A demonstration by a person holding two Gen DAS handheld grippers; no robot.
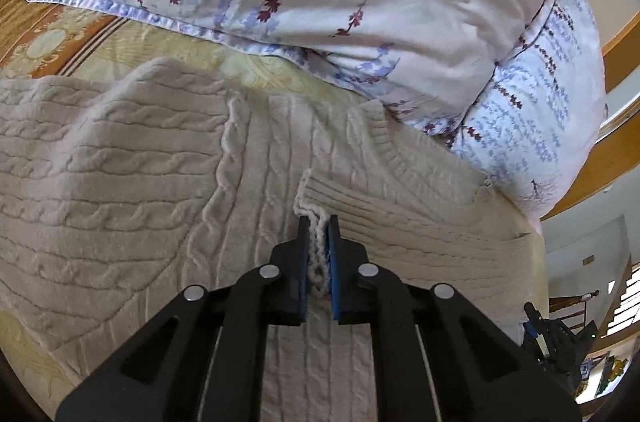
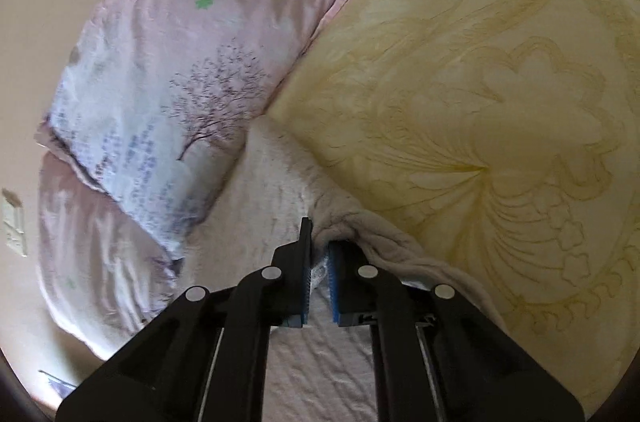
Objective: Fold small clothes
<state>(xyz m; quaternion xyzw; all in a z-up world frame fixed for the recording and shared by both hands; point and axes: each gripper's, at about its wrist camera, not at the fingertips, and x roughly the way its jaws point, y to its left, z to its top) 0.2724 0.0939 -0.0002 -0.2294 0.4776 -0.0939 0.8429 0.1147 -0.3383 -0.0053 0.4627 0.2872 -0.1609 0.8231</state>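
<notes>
A cream cable-knit sweater (image 1: pixel 160 174) lies spread on the bed, one sleeve folded across its body. My left gripper (image 1: pixel 318 222) is shut on the ribbed cuff (image 1: pixel 320 190) of that sleeve, a strip of knit pinched between its blue pads. In the right wrist view the same sweater (image 2: pixel 260 222) shows as pale fabric below the pillows. There my right gripper (image 2: pixel 320 230) is shut on a bunched edge of the sweater (image 2: pixel 340 222), which rises in a fold over the right finger.
Two floral pillows (image 1: pixel 320 2) lie stacked just beyond the sweater, also the pink pillows (image 2: pixel 168 82) in the right wrist view. A yellow embossed blanket (image 2: pixel 500 102) covers the bed to the right. A wooden bed frame (image 1: pixel 624 150) curves at the far right.
</notes>
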